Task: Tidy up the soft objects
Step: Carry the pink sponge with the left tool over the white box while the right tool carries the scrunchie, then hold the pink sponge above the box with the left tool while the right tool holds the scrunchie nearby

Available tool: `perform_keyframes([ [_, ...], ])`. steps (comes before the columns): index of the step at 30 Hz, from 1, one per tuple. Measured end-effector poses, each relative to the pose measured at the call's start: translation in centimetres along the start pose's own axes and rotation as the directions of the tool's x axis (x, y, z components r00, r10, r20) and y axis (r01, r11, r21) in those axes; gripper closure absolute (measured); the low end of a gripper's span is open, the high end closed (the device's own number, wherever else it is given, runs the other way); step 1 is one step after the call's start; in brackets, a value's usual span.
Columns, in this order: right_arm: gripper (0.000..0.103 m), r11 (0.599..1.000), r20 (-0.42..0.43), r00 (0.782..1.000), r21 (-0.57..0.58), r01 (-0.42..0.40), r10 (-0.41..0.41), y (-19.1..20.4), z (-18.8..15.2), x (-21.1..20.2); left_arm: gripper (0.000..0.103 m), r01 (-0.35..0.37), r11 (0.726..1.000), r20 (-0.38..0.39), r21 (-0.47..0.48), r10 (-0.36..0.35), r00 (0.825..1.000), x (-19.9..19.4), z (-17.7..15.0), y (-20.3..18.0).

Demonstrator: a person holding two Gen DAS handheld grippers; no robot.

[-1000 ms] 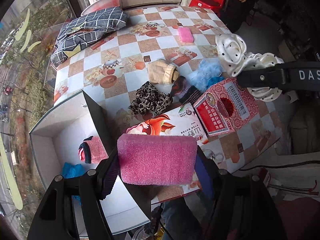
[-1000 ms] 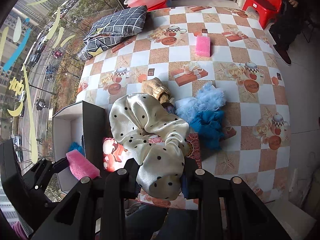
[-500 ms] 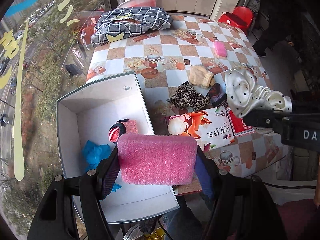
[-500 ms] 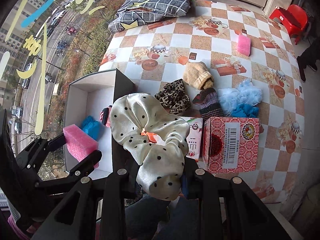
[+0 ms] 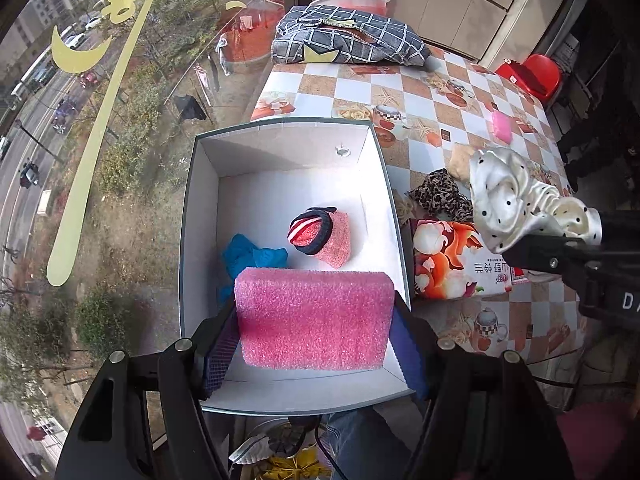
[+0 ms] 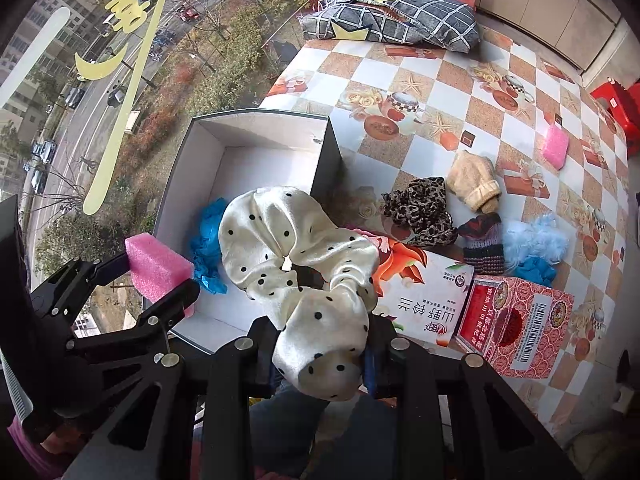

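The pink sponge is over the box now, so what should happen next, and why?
Probably open the left gripper and let go: the pink foam sponge hangs above the open white box, where a blue cloth and a striped knitted sock already lie.

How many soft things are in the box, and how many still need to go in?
Two are in the white box: a blue scrunchie and a pink knit piece. The left gripper holds a pink sponge over the box; the right gripper holds a dotted scrunchie. About six things wait on the table.
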State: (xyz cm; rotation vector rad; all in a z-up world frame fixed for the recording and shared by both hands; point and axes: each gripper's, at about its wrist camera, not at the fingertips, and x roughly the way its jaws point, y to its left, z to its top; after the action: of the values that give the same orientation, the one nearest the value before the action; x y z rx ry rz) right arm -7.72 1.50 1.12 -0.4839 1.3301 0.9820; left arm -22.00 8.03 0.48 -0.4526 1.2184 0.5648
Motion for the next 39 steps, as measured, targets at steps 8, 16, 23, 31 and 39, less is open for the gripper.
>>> perform_keyframes([
  [8,0.072,0.997,-0.031,1.0,-0.075,0.001,-0.003,2.4,0.4,1.0,0.03,-0.004,0.999,0.001,-0.04,0.004,1.0,-0.1,-0.9,1.2],
  [16,0.072,0.992,-0.047,0.999,-0.124,-0.003,-0.003,3.9,0.9,1.8,0.03,-0.007,0.998,0.001,-0.062,0.007,1.0,-0.2,-1.3,2.0],
  [23,0.072,0.988,-0.052,0.999,-0.153,-0.003,-0.005,4.8,1.2,2.1,0.03,-0.013,0.995,-0.006,-0.098,0.013,1.0,0.0,-1.5,2.9],
  [31,0.072,0.987,-0.055,0.998,-0.164,-0.002,-0.008,5.0,1.4,2.3,0.03,-0.014,0.995,-0.008,-0.098,0.013,1.0,0.2,-1.4,3.0],
  [39,0.072,0.986,-0.06,0.998,-0.169,0.0,-0.01,5.1,1.7,2.5,0.03,-0.013,0.995,-0.01,-0.101,0.012,1.0,0.4,-1.2,3.3],
])
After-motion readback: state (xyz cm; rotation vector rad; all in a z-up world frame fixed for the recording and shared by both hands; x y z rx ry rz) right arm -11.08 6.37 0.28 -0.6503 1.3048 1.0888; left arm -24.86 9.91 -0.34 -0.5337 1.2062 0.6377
